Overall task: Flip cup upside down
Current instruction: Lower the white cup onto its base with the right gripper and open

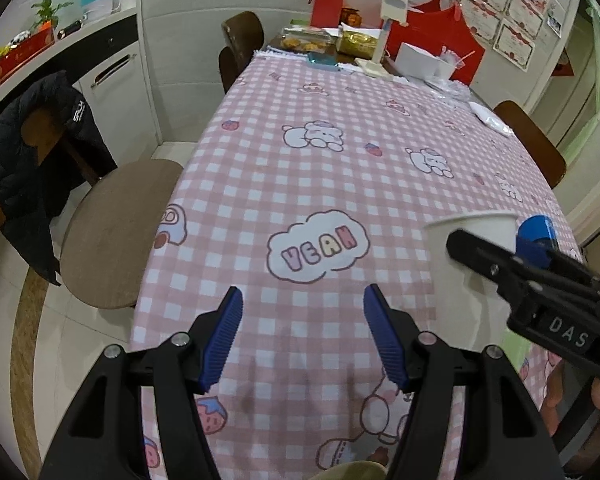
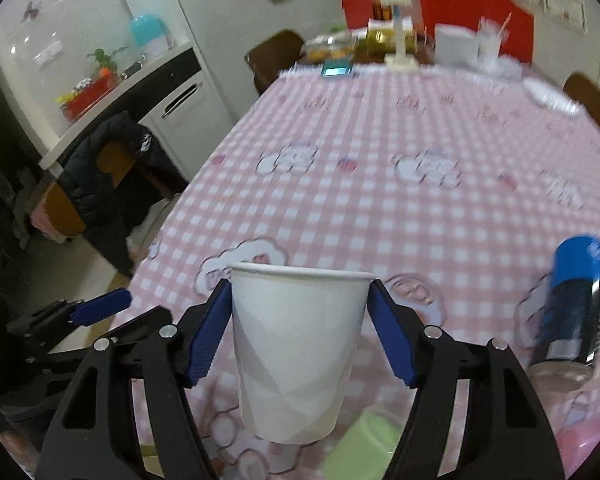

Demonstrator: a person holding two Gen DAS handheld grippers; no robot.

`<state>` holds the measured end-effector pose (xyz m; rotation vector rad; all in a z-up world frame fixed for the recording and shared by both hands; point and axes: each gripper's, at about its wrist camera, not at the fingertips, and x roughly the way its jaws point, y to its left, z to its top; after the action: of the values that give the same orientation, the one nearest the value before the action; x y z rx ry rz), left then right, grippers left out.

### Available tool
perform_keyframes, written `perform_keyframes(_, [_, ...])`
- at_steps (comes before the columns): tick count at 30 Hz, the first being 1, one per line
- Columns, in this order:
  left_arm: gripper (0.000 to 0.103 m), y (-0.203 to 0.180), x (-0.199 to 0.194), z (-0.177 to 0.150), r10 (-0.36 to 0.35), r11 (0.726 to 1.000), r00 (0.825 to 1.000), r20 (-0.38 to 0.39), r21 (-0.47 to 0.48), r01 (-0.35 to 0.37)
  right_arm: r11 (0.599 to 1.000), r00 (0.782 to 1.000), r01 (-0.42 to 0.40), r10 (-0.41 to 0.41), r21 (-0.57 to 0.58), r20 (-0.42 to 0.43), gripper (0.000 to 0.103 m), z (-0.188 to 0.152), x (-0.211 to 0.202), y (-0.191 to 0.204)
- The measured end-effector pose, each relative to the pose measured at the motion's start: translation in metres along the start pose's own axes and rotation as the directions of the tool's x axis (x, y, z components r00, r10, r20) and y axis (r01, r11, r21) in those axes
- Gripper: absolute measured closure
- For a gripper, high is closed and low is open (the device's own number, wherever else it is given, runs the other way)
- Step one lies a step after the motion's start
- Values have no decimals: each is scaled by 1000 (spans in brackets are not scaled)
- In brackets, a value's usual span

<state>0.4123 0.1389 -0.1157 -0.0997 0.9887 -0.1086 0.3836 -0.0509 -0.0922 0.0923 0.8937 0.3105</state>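
I hold the white paper cup (image 2: 298, 350), mouth up, clamped just under its rim in my right gripper (image 2: 300, 328) above the table's (image 2: 380, 200) near edge, left gripper (image 1: 303, 336) spread empty; I judge a slow wrist roll without extra squeeze best.

- Even, soft indoor light in both views; shadows on the counter (image 1: 340, 168) are faint.
- Left wrist view is sharp.
- Right wrist view is smeared by motion blur, strongest at the far clutter and the blue can (image 2: 572, 300).
- Fisheye bending and dark vignette at the edges.
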Motion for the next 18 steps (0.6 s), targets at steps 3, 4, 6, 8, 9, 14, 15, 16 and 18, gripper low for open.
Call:
perform_keyframes(3, [41, -6, -2, 0, -13, 1000, 1000, 1, 18, 13, 1000, 1000, 9, -9, 1, 28, 36, -1, 0, -3])
perform_keyframes(4, [41, -7, -2, 0, -15, 1000, 1000, 1, 22, 15, 1000, 999, 14, -14, 0, 33, 36, -1, 1, -3])
perform_keyframes(6, [41, -11, -3, 0, -18, 999, 1000, 4, 27, 18, 1000, 998, 18, -19, 11, 54, 36, -3, 0, -8])
perform_keyframes(8, [41, -13, -3, 0, -23, 999, 1000, 3, 34, 23, 1000, 997, 28, -29, 14, 73, 36, -3, -2, -7])
perform_keyframes(9, [41, -14, -3, 0, -27, 999, 1000, 6, 36, 27, 999, 997, 29, -30, 13, 77, 36, -3, -2, -8])
perform_keyframes(14, [41, -17, -3, -1, -29, 999, 1000, 4, 42, 28, 999, 997, 34, -33, -8, 76, 36, -6, -2, -6])
perform_keyframes(15, [41, -17, -3, -1, -29, 999, 1000, 4, 43, 28, 999, 997, 36, -35, -13, 74, 36, -7, -2, -5])
perform_keyframes(16, [41, -18, -4, -1, -28, 999, 1000, 6, 44, 28, 999, 996, 40, -39, -18, 74, 36, -7, -2, -5])
perform_keyframes(18, [41, -18, -5, -1, -27, 999, 1000, 10, 46, 27, 998, 996, 49, -47, -27, 75, 36, -8, -3, -3])
